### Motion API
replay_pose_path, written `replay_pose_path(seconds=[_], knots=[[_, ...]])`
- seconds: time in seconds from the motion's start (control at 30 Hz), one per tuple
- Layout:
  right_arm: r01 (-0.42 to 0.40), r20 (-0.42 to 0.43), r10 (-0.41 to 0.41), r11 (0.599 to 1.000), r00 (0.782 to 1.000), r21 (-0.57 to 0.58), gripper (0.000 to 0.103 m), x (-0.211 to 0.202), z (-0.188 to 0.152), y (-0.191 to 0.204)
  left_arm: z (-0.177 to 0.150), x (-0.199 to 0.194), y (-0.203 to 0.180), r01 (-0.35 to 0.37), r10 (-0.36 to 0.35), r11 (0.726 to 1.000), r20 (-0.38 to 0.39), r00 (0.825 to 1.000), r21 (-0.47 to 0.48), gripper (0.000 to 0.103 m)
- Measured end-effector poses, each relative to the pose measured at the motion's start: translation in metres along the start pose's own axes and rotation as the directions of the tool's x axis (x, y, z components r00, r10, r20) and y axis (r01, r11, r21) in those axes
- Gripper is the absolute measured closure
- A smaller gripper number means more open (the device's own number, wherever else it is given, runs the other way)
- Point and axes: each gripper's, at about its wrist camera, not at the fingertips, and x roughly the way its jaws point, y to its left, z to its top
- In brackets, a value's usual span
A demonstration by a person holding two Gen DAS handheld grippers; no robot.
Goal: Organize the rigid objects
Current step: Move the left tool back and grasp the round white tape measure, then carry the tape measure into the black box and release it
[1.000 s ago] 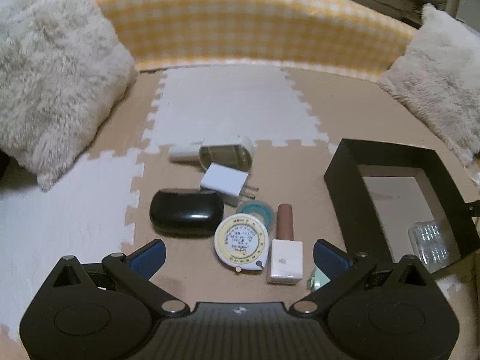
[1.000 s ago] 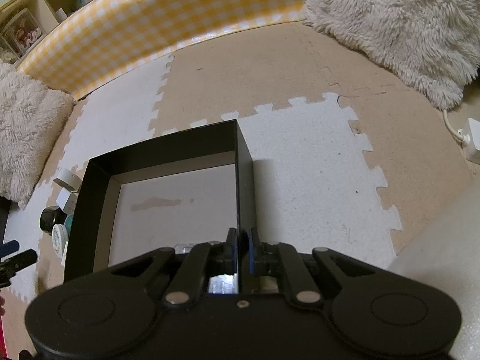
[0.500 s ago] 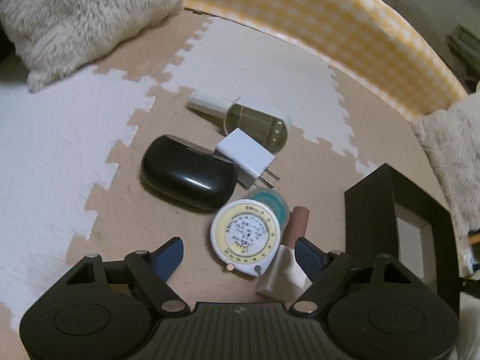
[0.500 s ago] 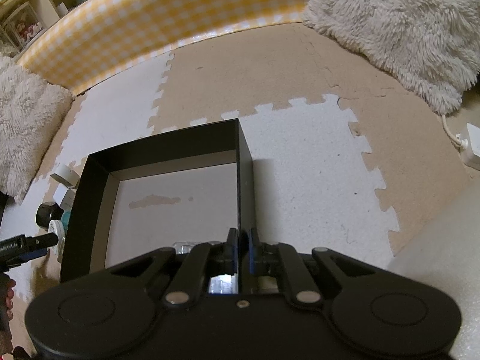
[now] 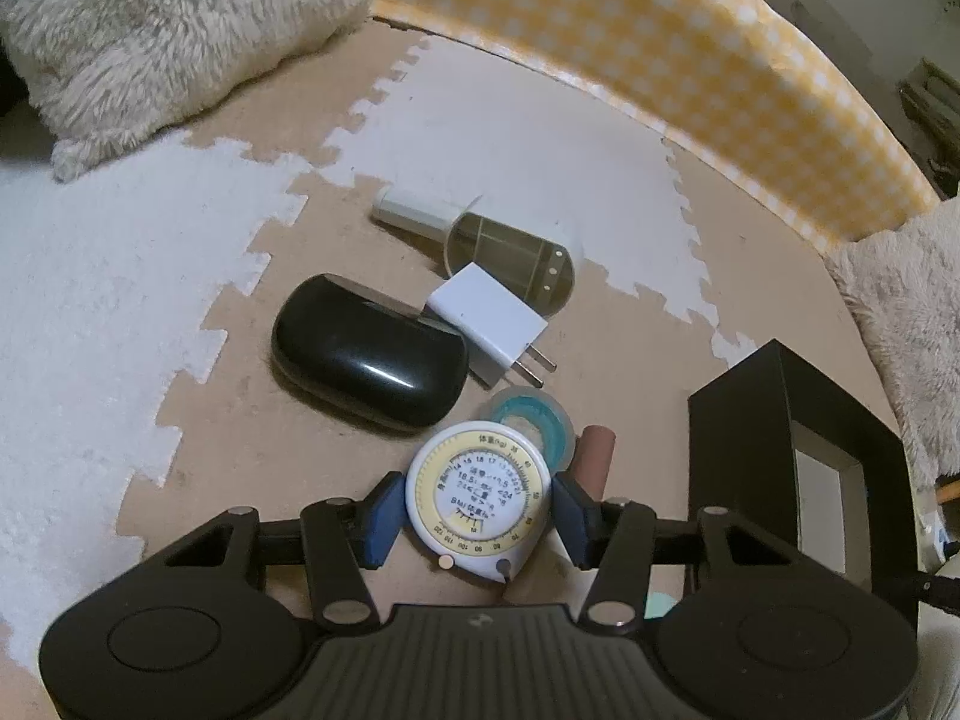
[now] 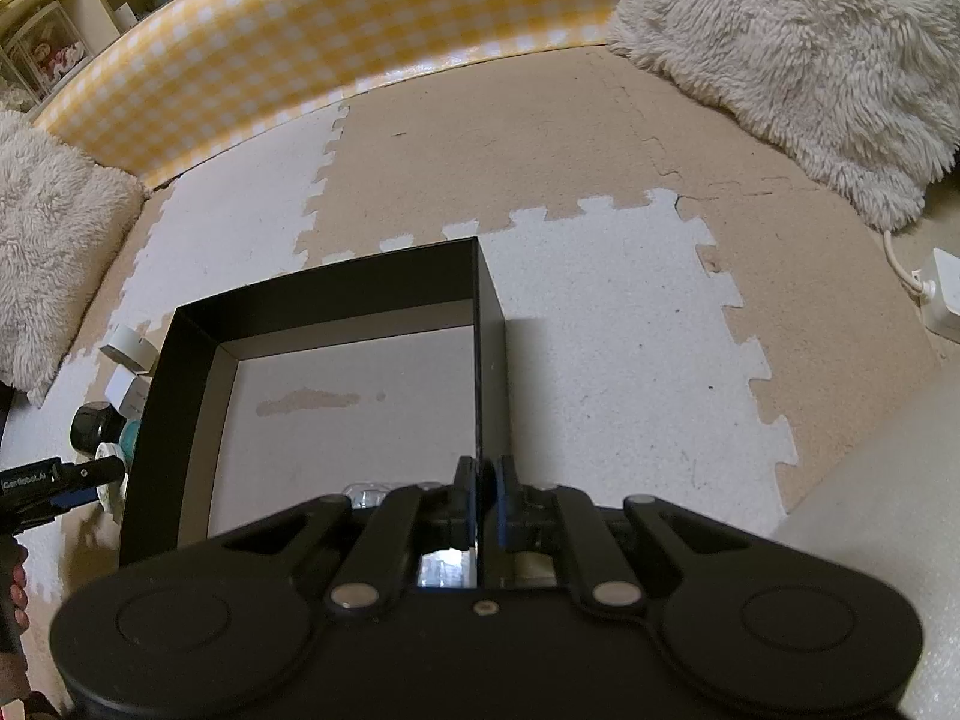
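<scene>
In the left wrist view my left gripper (image 5: pixel 477 513) has its blue pads on both sides of a round white and yellow tape measure (image 5: pixel 477 492), closed against it on the mat. Behind it lie a teal ring (image 5: pixel 531 423), a brown tube (image 5: pixel 594 456), a black case (image 5: pixel 369 360), a white plug adapter (image 5: pixel 489 324) and an olive bottle (image 5: pixel 510 255). In the right wrist view my right gripper (image 6: pixel 487 501) is shut on the right wall of a black box (image 6: pixel 489 360). A clear plastic piece (image 6: pixel 366 492) lies inside the box, near me.
The floor is beige and white puzzle mat (image 6: pixel 600 330). A yellow checked bolster (image 5: pixel 660 60) runs along the back. Fluffy cushions (image 6: pixel 780 60) lie at both sides. A white power strip (image 6: pixel 942 294) lies at the far right. The black box (image 5: pixel 792 462) stands right of the objects.
My left gripper moved forward and down to the tape measure and closed its pads onto it. The right gripper kept its hold on the box wall.
</scene>
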Motion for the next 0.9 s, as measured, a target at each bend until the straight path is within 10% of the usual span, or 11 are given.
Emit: replay_pose_path(seconds=[0.47, 0.9], knots=[[0.000, 0.000, 0.000, 1.000, 1.000, -0.001, 0.096, 0.000, 0.000, 0.000, -0.007, -0.055, -0.060, 0.142, -0.162, 0.964, 0.073, 0.984, 0.225, 0.050], [0.000, 0.000, 0.000, 1.000, 1.000, -0.001, 0.096, 0.000, 0.000, 0.000, -0.057, -0.052, -0.133, 0.242, -0.280, 0.806, -0.013, 0.960, 0.541, 0.050]])
